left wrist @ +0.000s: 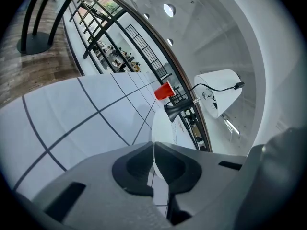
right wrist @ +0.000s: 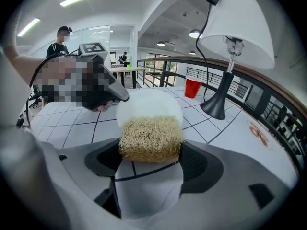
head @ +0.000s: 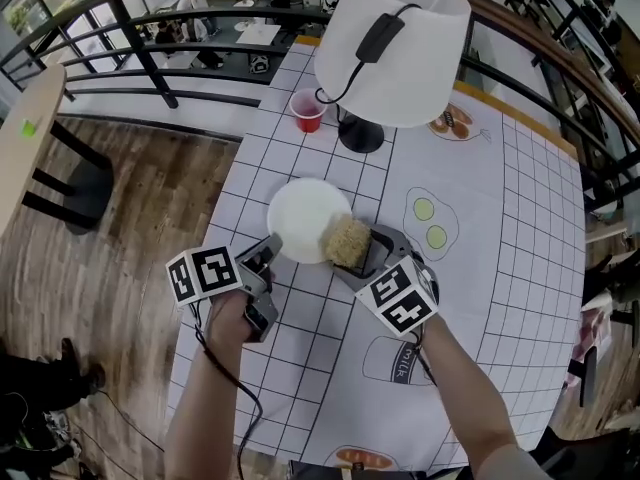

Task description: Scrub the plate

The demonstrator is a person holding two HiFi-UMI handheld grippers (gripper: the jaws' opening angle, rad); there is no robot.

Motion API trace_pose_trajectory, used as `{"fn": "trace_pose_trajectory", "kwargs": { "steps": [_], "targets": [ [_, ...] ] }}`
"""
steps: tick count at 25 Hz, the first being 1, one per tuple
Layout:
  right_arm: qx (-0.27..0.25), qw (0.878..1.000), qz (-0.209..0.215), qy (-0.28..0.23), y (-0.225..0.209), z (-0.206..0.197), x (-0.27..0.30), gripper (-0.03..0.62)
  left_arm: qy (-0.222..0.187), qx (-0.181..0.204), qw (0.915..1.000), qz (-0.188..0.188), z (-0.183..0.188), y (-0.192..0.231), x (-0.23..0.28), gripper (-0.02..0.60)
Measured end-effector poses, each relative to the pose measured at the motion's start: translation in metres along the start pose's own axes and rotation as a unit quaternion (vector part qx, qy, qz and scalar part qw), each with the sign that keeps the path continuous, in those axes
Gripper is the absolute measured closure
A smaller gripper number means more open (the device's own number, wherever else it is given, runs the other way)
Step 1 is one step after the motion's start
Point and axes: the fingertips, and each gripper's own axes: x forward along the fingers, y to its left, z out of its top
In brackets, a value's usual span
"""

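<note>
Firmly, right gripper (head: 356,252) clamps a fibrous scrubber (right wrist: 151,139) (tan, blocky); left gripper (head: 271,245) pinches the round plate (head: 300,213).

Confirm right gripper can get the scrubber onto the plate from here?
Probably yes. The right gripper holds the scrubber at the near edge of the plate, with nothing between them. The left gripper pinches the rim on the other side, clear of the path.

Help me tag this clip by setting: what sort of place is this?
Probably an indoor mezzanine in an office-like building. A curved black railing runs beside the grid-printed tablecloth, and beyond it a lower floor with desks and people shows.
</note>
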Motion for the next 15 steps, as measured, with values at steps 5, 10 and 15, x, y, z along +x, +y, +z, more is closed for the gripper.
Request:
{"fn": "trace_pose_trajectory", "kwargs": {
  "steps": [5,10,15],
  "targets": [
    [0.0,1.0,-0.012,0.011,-0.001,0.001,-0.003,0.227,0.005,-0.002,1.0,0.003,-0.001,0.001,0.002,0.563],
    [-0.01,1.0,-0.02,0.018,0.0,0.009,-0.01,0.227,0.019,0.026,0.9994,0.006,-0.006,-0.003,0.003,0.561],
    [-0.007,1.0,-0.022,0.011,0.002,0.013,-0.027,0.227,0.057,0.072,0.9955,0.026,-0.029,-0.012,-0.004,0.472]
  ]
}}
